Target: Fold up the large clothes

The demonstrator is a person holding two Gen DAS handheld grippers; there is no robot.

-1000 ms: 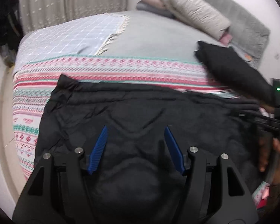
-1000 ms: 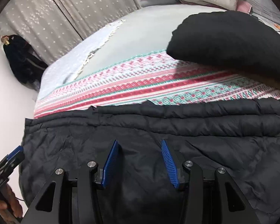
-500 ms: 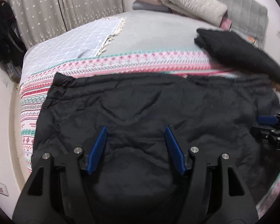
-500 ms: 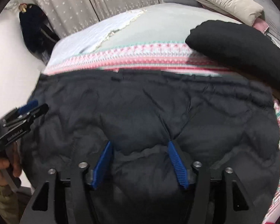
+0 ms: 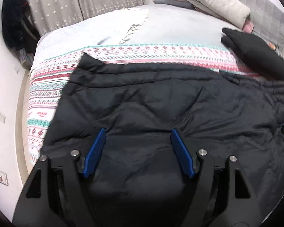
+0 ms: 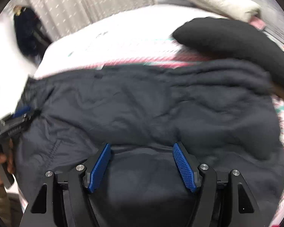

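Note:
A large black padded garment (image 5: 161, 102) lies spread across the patterned bed cover (image 5: 47, 87); it also fills the right wrist view (image 6: 151, 109). My left gripper (image 5: 138, 132) is open, its blue fingers (image 5: 96, 151) wide apart over the garment's near part, holding nothing. My right gripper (image 6: 142, 147) is open too, low over the garment's near edge. The left gripper also shows at the left edge of the right wrist view (image 6: 19, 119), held in a hand. The right wrist view is blurred.
A folded black garment (image 5: 255, 51) lies on the bed to the right, also in the right wrist view (image 6: 227, 37). Pillows and a folded quilt (image 5: 208, 1) sit at the headboard. Curtains (image 5: 81, 1) and a dark hanging coat (image 5: 15, 19) are at the back left.
Both grippers pulled back toward the near edge of the bed. The garment now lies spread flatter, covering more of the cover. Both grippers stayed open.

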